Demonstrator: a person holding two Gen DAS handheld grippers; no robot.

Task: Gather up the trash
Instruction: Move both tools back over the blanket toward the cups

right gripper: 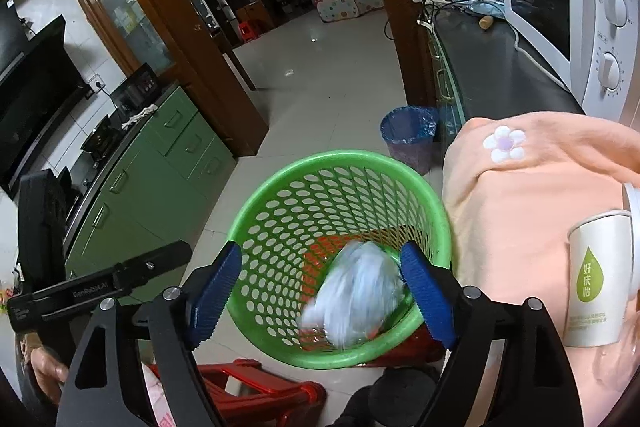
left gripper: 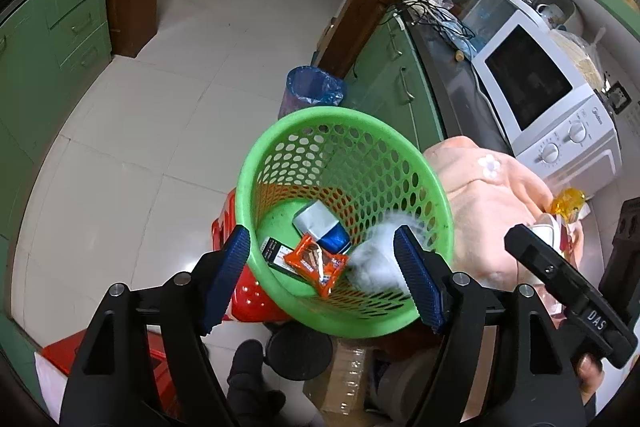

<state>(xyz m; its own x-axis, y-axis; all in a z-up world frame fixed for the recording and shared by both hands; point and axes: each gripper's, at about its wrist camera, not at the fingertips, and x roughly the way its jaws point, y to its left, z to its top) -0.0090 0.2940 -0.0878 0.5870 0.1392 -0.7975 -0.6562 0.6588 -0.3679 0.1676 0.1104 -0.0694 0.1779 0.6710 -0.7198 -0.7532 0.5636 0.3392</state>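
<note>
A green perforated basket [left gripper: 280,131] stands on a red stool [left gripper: 236,291]. It holds an orange wrapper [left gripper: 316,263], a dark carton [left gripper: 276,255], a white-and-blue pack [left gripper: 324,227] and a blurred white crumpled wad [left gripper: 376,263]. My left gripper [left gripper: 324,279] is open above the basket's near rim. My right gripper [right gripper: 324,291] is open over the same basket [right gripper: 280,183], and the white wad [right gripper: 356,295] is blurred between its fingers, apart from both pads. A paper cup [right gripper: 596,283] lies on the peach cloth [right gripper: 520,227] to the right.
A bin with a blue liner [left gripper: 312,91] stands on the tiled floor beyond the basket. A white microwave [left gripper: 548,95] sits on the dark counter at right. Green cabinets [left gripper: 60,19] line the left. A yellow wrapper [left gripper: 568,203] lies on the cloth.
</note>
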